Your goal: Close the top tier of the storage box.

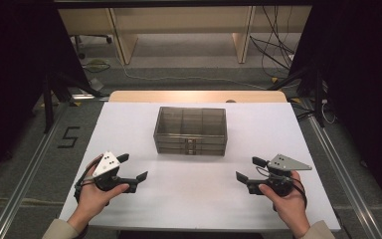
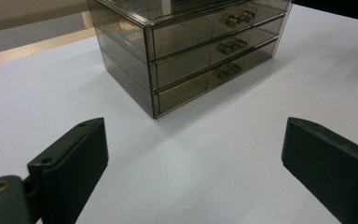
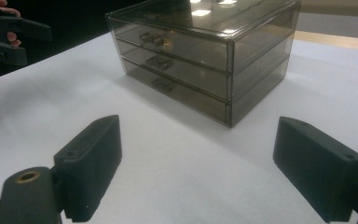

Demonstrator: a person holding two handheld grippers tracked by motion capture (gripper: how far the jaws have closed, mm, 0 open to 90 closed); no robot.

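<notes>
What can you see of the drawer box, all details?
The drawer box is smoky, see-through plastic, rectangular, with three stacked drawers, all shut and apparently empty. Each drawer front carries a small clear handle at its middle. It stands upright on the white table, mid-table toward the far edge, drawer fronts facing the person. Only the table touches it.

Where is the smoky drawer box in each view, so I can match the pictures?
High view: the drawer box stands at the table's middle, ahead of both grippers.
Left gripper view: top centre, beyond the open jaws, front turned right.
Right gripper view: top centre, beyond the open jaws, front turned left.
Shared landmark: the three small handles stacked down the box's front.
</notes>
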